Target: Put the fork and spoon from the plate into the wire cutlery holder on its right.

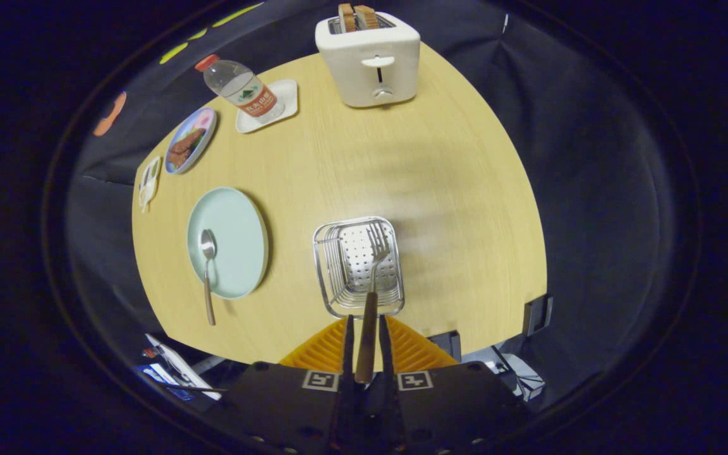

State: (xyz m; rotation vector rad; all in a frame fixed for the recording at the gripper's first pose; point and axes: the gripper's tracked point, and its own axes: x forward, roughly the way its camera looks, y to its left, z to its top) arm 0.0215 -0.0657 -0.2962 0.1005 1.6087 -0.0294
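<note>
1. The gripper (365,354) is clamped on the fork (371,287) — both fingers press the wooden handle near its end.
2. The fork's long axis runs straight ahead along the fingers; its tines point away from the gripper and show over the perforated floor of the wire cutlery holder (359,265).
3. The holder stands on the wooden table (452,189), just ahead of the fingers and to the right of the plate (237,243).
4. Judged step: lowering the fork into the holder. To do it well, keep the tines inside the wire rim, bring the head down towards the floor, and let go only once the fork can lean on the wall without tipping out.
5. The spoon (207,268) lies on the plate's left part, bowl pointing away, its handle reaching over the near rim towards the table edge — it is not yet moved.
6. Beyond them stand a toaster (368,60) and a water bottle (241,88), well apart from the work.
</note>
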